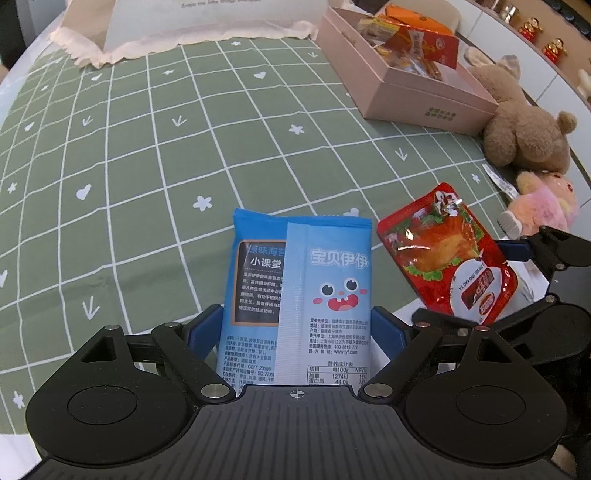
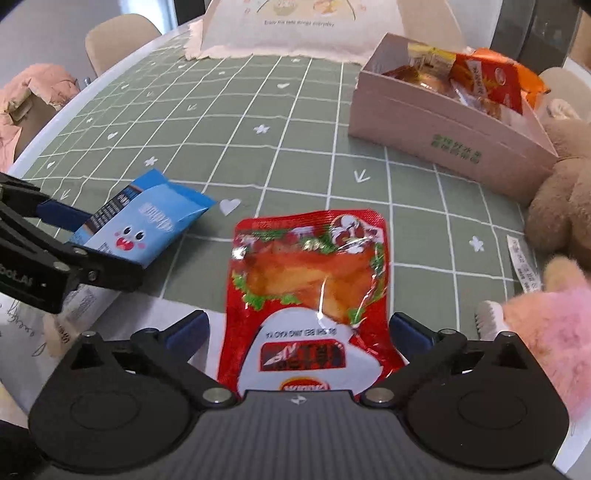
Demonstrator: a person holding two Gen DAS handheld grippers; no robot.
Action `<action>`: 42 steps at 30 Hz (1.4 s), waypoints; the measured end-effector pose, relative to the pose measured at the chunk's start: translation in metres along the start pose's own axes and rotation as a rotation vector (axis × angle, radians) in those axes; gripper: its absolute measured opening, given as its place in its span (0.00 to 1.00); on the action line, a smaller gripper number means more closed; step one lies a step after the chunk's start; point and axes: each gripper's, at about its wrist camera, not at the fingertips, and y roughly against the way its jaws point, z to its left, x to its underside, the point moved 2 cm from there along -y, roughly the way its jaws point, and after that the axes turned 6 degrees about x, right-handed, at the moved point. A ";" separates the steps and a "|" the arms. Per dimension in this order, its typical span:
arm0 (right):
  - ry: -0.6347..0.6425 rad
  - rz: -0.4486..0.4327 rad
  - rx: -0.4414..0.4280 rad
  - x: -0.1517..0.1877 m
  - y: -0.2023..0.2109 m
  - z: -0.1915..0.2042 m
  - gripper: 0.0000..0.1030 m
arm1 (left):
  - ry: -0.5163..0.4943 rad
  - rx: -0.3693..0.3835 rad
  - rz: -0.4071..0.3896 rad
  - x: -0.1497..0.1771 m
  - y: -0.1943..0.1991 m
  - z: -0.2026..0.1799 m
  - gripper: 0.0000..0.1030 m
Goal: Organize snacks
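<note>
- Between the left gripper's (image 1: 297, 328) blue pads (image 1: 205, 326) stands the blue packet (image 1: 299, 284), pinched at both sides, its back seam and printed label facing the camera; from the right wrist view it is lifted at a tilt above the cloth.
- Just beside it, to the right, the red pouch (image 2: 314, 288) lies on the near edge of the table, its clear window showing orange-brown meat.
- Around the pouch the right gripper (image 2: 299, 332) stands spread wide, a blue pad (image 2: 410, 328) on each side with a gap to the foil, so it grips nothing.
- Farther back on the right sits the pink box (image 2: 439, 147), open at the top, already holding several snacks, among them an orange and a red packet (image 2: 491, 81).
- Under everything is a green tablecloth (image 1: 147, 155) with a white grid, hearts, stars and arrows.
- At the far edge of the table stands a white paper bag (image 2: 299, 29) on a pale frilled mat.
- Right of the box lies a brown teddy bear (image 1: 524, 129), touching the box's corner, and nearer the grippers a pink plush toy (image 1: 543, 203).
- Beyond the table's left side, in the right wrist view, a beige chair (image 2: 118, 40) shows.
</note>
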 end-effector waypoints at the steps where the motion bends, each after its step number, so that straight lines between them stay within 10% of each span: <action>1: 0.010 0.013 -0.007 0.000 0.001 0.001 1.00 | -0.003 -0.003 0.002 0.000 0.000 -0.001 0.87; 7: 0.058 0.074 -0.031 0.001 0.014 -0.001 0.77 | -0.002 -0.011 0.008 0.000 -0.001 -0.002 0.87; 12: 0.009 0.050 -0.027 -0.004 0.033 -0.010 0.34 | 0.012 0.007 0.018 0.000 0.000 -0.001 0.86; 16: -0.025 0.039 -0.019 -0.006 0.044 -0.014 0.26 | 0.031 0.056 0.030 0.004 0.003 -0.003 0.86; 19: -0.083 0.042 -0.017 -0.005 0.043 -0.014 0.29 | 0.016 0.049 0.023 0.006 0.003 -0.005 0.86; 21: -0.145 0.022 0.010 -0.001 0.039 -0.013 0.72 | 0.021 0.056 0.022 0.006 0.005 -0.004 0.86; 23: -0.168 -0.023 0.108 0.003 0.040 -0.008 0.88 | 0.025 0.056 0.021 0.007 0.007 -0.002 0.86; 42: -0.261 -0.095 0.153 0.003 0.002 0.026 1.00 | 0.035 -0.009 -0.038 0.019 0.018 0.019 0.85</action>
